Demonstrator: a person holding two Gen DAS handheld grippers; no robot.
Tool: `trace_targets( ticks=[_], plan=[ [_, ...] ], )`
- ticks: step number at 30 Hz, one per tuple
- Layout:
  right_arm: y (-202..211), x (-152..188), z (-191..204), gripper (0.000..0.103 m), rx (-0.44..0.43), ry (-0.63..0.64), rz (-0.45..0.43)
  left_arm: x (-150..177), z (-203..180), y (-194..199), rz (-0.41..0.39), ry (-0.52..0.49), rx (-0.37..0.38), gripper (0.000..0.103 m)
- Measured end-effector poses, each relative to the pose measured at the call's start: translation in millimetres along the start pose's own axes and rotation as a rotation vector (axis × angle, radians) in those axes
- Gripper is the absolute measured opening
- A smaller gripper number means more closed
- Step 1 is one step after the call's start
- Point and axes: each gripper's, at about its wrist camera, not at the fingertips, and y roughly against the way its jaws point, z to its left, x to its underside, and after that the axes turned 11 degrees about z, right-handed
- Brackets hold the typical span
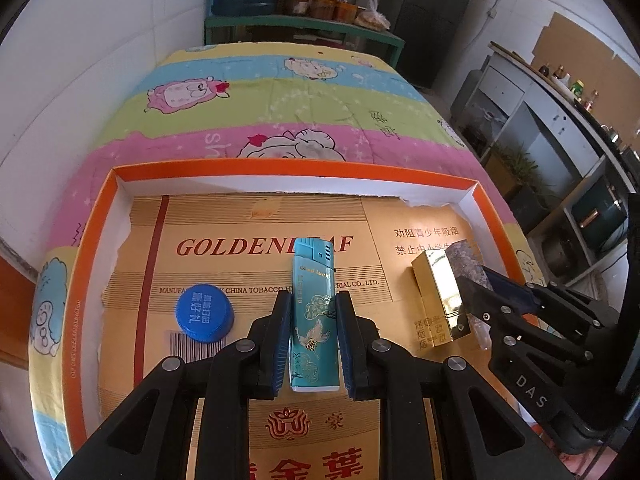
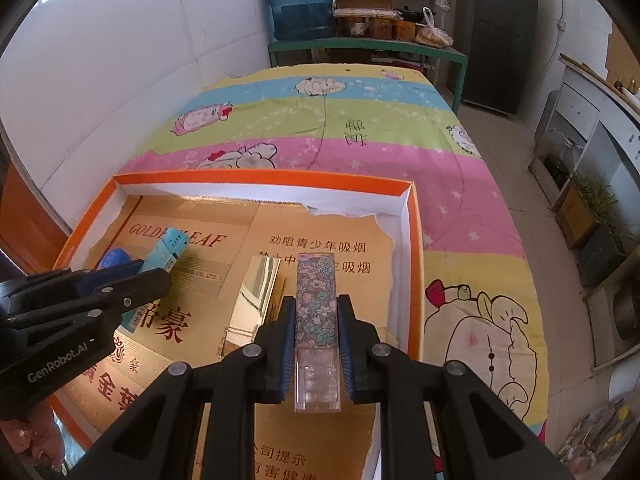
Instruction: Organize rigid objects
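Left tool [image 1: 313,332] clamped a teal lighter [image 1: 314,312] over the orange tray [image 1: 280,170]. Right tool [image 2: 316,344] gripped a floral lighter [image 2: 316,320] — clear base, beside a gold box [image 2: 256,300].

White walls [image 2: 120,60], green shelf [image 2: 360,46], blue water jug [image 2: 300,0], dark fridge [image 2: 496,32].

the teal lighter [image 1: 314,316] looks like glossy plastic with gold print. right of it, the gold box [image 1: 440,296] has a mirror-like metallic finish. the floral lighter [image 2: 316,300] has a clear plastic base. the tray [image 1: 280,168] is matt cardboard, lined with shiny gold paper.
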Motion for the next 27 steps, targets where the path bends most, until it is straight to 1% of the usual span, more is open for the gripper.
trace_targets(
  ticks=[3, 6, 7, 11, 13, 14, 15, 17, 19, 21, 27],
  plan=[
    [-1, -1, 0, 0.02, 0.004, -0.001, 0.002, 0, 1, -2, 0.006, -0.004, 0.015, 0.023],
    [-2, -1, -1, 0.02, 0.012, -0.007, 0.011, 0, 4, -3, 0.005, 0.003, 0.051, 0.029],
    [-2, -1, -1, 0.02, 0.012, -0.007, 0.01, 0, 5, -2, 0.004, 0.004, 0.056, 0.029],
    [-1, 0, -1, 0.02, 0.023, -0.007, 0.003, 2, 1, 0, -0.007, -0.014, 0.019, 0.035],
    [2, 0, -1, 0.021, 0.024, -0.008, -0.007, 4, -1, 2, -0.018, -0.024, 0.015, 0.043],
    [4, 1, -1, 0.021, 0.027, -0.008, -0.013, 5, -1, 4, -0.021, -0.025, 0.017, 0.05],
    [5, 1, -1, 0.023, 0.028, -0.007, -0.017, 5, -2, 5, -0.026, -0.027, 0.019, 0.051],
    [9, 2, 1, 0.028, 0.03, -0.005, -0.026, 7, -2, 10, -0.042, -0.029, 0.017, 0.051],
    [13, 4, 2, 0.038, 0.033, -0.006, -0.036, 8, -2, 15, -0.058, -0.03, 0.012, 0.051],
    [15, 4, 2, 0.04, 0.036, -0.01, -0.042, 10, -4, 21, -0.073, -0.034, 0.004, 0.051],
    [21, 11, 0, 0.041, 0.015, -0.044, -0.051, 18, -6, 42, -0.121, -0.053, -0.041, 0.051]
  ],
)
